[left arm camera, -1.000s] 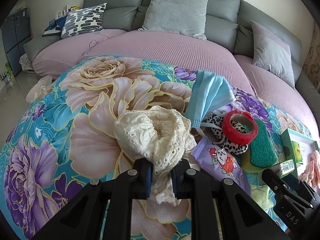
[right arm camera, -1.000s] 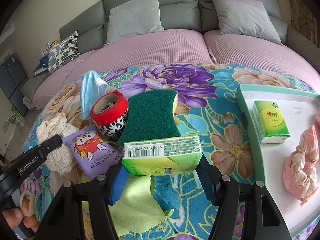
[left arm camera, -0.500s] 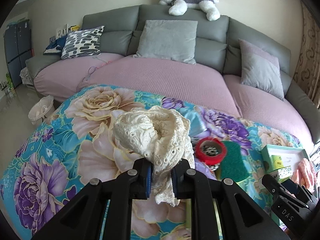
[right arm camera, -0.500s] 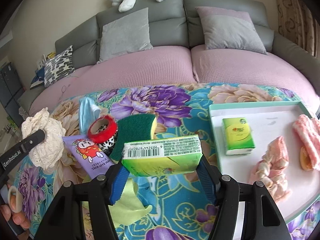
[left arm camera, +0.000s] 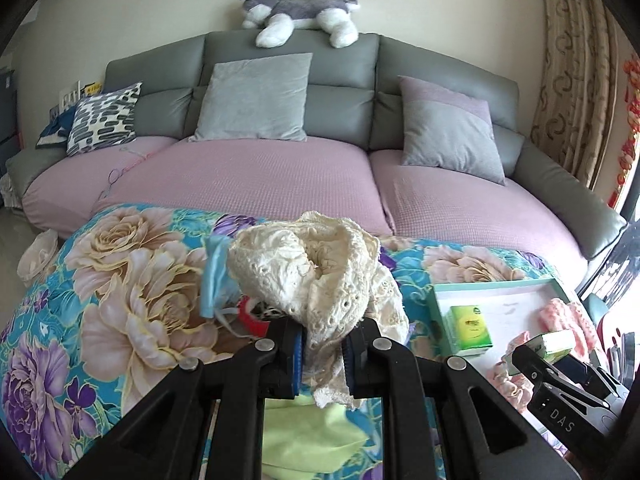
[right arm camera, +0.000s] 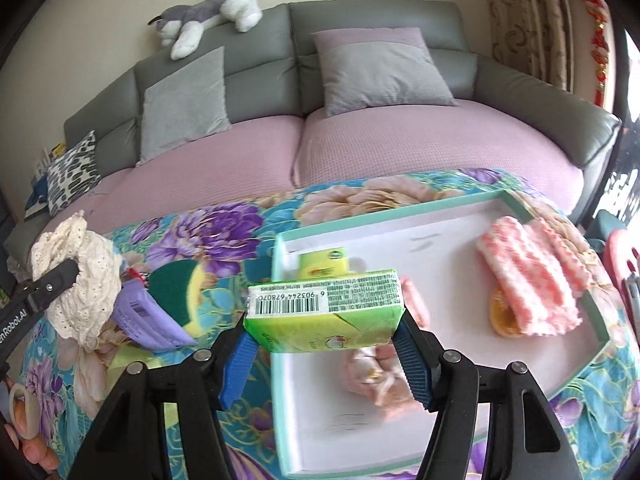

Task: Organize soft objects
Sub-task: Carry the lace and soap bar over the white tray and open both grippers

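Observation:
My left gripper [left arm camera: 322,354] is shut on a cream lace cloth [left arm camera: 312,268], lifted above the floral cloth [left arm camera: 120,280]; the same lace cloth [right arm camera: 80,276] shows at the left of the right wrist view. My right gripper [right arm camera: 326,344] is shut on a green tissue pack [right arm camera: 324,308] with a barcode, held over the left edge of the green-rimmed white tray [right arm camera: 560,232]. In the tray lie a second green tissue pack [left arm camera: 470,326], a pink knitted piece [right arm camera: 532,276] over something orange, and a pink scrunchie [right arm camera: 376,376] partly hidden by my fingers.
On the floral cloth lie a blue face mask [left arm camera: 214,276], a red tape roll [left arm camera: 252,318], a green sponge [right arm camera: 172,292], a purple wipes pack [right arm camera: 148,320] and a yellow-green cloth [left arm camera: 308,436]. Behind stands a grey sofa [left arm camera: 288,76] with pink seat covers, cushions and a plush dog [left arm camera: 296,16].
Both grippers rose and swung right with their loads. The tissue pack went from over the sponge to over the tray's left edge. The lace cloth lifted off the floral cloth.

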Demonstrator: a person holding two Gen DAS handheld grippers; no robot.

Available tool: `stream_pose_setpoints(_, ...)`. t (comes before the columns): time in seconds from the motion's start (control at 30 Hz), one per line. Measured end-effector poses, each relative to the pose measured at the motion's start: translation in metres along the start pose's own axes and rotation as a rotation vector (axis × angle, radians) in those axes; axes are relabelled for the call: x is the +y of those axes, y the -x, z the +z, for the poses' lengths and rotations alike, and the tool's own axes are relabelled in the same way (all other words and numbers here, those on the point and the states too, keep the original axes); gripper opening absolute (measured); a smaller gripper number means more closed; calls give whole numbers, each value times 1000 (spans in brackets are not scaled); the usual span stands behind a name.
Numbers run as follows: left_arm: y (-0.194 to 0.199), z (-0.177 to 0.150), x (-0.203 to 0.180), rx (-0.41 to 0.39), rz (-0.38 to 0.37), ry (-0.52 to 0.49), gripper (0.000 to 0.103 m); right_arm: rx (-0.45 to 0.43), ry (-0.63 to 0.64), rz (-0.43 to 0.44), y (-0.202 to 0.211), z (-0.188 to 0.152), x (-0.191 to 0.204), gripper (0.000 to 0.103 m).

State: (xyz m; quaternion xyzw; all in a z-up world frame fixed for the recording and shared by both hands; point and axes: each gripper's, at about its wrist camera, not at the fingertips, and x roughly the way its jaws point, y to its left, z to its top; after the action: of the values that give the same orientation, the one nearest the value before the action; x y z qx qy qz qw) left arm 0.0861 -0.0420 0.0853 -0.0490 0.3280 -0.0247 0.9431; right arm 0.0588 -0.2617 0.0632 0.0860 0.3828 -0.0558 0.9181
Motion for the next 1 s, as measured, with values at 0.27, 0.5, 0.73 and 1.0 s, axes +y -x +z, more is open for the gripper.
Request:
stream_pose_setpoints(0.27, 6, 0, -32, -25, 5, -54, 17, -19, -103, -33, 9, 3, -50, 67)
stream_pose_setpoints(0.5, -8, -14, -86, 17, -122, -150, 17, -17, -160, -99, 7, 1, -83, 67)
stream_pose_setpoints(0.73, -36, -35, -142, 101, -239, -242, 18, -17, -184, -145, 3, 3, -104, 67)
stream_pose_setpoints(1.0, -66, -49, -158, 183, -261, -251, 18, -18, -180, -146, -6, 7, -108, 67)
